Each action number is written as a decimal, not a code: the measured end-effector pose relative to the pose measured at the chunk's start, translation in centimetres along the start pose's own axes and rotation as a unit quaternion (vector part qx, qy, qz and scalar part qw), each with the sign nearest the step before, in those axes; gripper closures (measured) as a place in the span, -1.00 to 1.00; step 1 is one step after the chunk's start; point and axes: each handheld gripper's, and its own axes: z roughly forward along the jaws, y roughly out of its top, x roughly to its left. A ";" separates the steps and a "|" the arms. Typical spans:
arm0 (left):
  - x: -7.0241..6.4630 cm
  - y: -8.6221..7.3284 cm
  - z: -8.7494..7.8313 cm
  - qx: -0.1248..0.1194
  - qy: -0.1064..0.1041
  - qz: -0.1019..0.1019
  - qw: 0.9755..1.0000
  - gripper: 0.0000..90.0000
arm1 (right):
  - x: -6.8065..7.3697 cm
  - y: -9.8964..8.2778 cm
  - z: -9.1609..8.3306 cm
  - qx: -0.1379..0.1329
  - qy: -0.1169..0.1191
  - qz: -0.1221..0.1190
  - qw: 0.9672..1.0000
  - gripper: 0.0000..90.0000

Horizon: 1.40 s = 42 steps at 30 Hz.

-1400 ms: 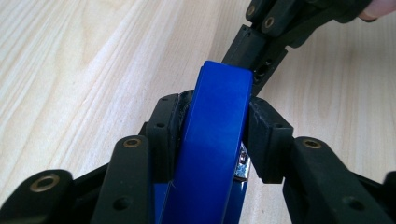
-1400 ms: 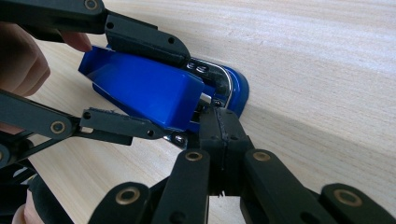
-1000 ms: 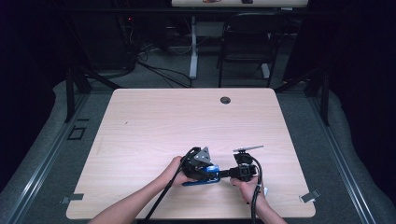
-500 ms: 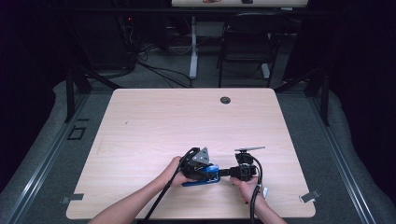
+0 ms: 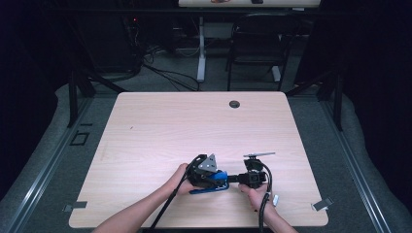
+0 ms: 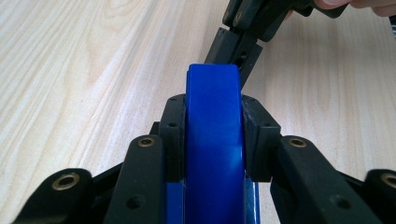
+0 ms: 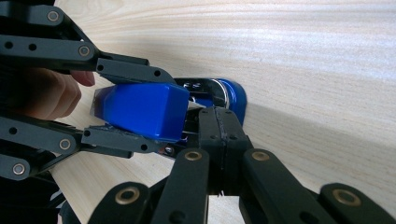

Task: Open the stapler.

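Step in hand, as judged: bracing the blue tool (image 6: pixel 214 140) with one side, working its nose with the other.

- Left gripper (image 5: pixel 218 177): jaws clamped across both flanks of the blue tool, pads flat on its sides as seen in the left gripper view. Looks square, no visible tilt.
- Right gripper (image 7: pixel 217 123): jaws clenched together, nothing between them. Tips at the tool's front end, just under the blue cap by the metal parts. Probably touching; can't confirm.
- Tool location: near front edge of table (image 5: pixel 194 126), between the two hands, blue base low over the wood. Can't tell if resting on it or just off it.

Doing it well:
- Hold the left clamp firm and the hand steady; treat it as the vise.
- Push with the right tips along the tool's long axis, not sideways, to avoid twisting it out of the left pads.
- Go slow and light: closed tips on smooth plastic likely to skid off.
- Rest the base on the table if more reaction force needed.
- Watch the right gripper view for the tips wandering toward the left jaws.
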 end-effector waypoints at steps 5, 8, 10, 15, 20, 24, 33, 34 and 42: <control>0.1 0.0 0.0 0.004 -0.001 -0.002 1.000 0.47 | -0.2 0.4 0.2 -0.003 0.001 0.001 1.000 1.00; 0.1 0.0 0.1 0.002 -0.002 -0.005 1.000 0.46 | -0.3 0.4 0.2 -0.005 0.004 0.009 1.000 1.00; 0.0 0.0 0.1 0.005 0.000 -0.001 1.000 0.46 | -0.3 0.3 0.2 -0.006 0.002 0.010 1.000 1.00; -0.1 -0.3 0.1 -0.010 0.003 0.007 1.000 0.48 | -0.2 0.3 0.2 -0.010 -0.001 0.013 1.000 1.00; -0.2 -0.5 0.1 -0.022 0.008 0.012 1.000 0.48 | 0.3 0.3 0.3 -0.019 -0.016 -0.002 1.000 1.00; -0.2 -0.7 0.1 -0.030 0.009 0.016 0.999 0.48 | 0.5 0.3 0.3 -0.016 -0.026 -0.013 0.999 1.00; -0.4 -1.2 0.1 -0.046 0.014 0.020 0.999 0.48 | 0.9 0.2 0.3 -0.018 -0.037 -0.028 0.999 1.00; -0.4 -1.4 0.1 -0.055 0.011 0.012 0.998 0.48 | 0.9 0.2 0.3 -0.015 -0.040 -0.030 0.999 1.00; -0.4 -1.0 0.2 -0.037 0.015 0.015 0.999 0.47 | 1.0 0.2 0.3 -0.016 -0.047 -0.038 0.998 1.00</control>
